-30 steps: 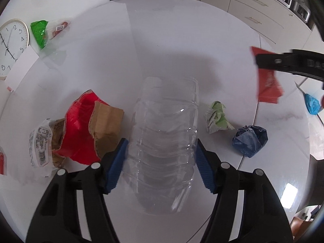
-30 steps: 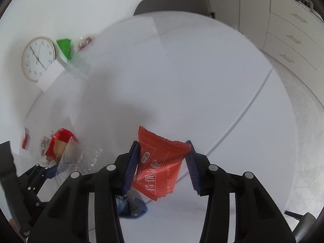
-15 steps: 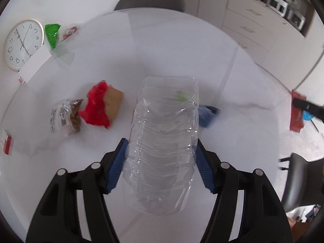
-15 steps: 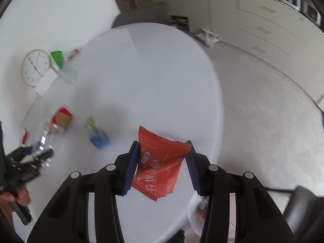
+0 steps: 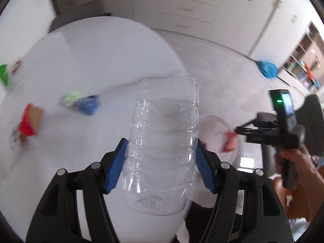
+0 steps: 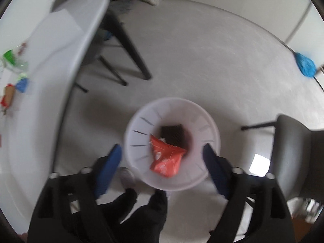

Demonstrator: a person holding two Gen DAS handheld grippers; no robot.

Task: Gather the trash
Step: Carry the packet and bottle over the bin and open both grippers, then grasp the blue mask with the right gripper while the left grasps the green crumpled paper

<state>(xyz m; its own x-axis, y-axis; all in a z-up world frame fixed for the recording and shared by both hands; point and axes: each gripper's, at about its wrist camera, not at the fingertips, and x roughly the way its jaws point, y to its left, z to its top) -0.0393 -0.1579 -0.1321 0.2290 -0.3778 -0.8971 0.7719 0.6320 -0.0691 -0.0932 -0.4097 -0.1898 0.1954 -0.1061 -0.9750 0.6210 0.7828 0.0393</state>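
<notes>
My left gripper [image 5: 161, 162] is shut on a clear crushed plastic bottle [image 5: 162, 141] held over the table's near edge. My right gripper [image 6: 163, 162] is open above a white trash bin [image 6: 172, 141] on the floor. A red snack wrapper [image 6: 166, 158] is falling into the bin, apart from the fingers. The right gripper [image 5: 239, 130] also shows in the left wrist view, over the bin [image 5: 214, 129] with the wrapper [image 5: 228, 141] below it.
On the white round table [image 5: 91, 64] lie a blue crumpled wrapper [image 5: 89, 105], a green paper ball [image 5: 70, 98], a red and brown bag [image 5: 29, 121] and a green packet [image 5: 4, 77]. A dark chair [image 6: 291, 158] stands right of the bin. A blue mop [image 6: 304, 64] lies on the floor.
My right gripper swung off the table to above the bin, opened and let go of the red wrapper. My left gripper carried the bottle toward the table edge.
</notes>
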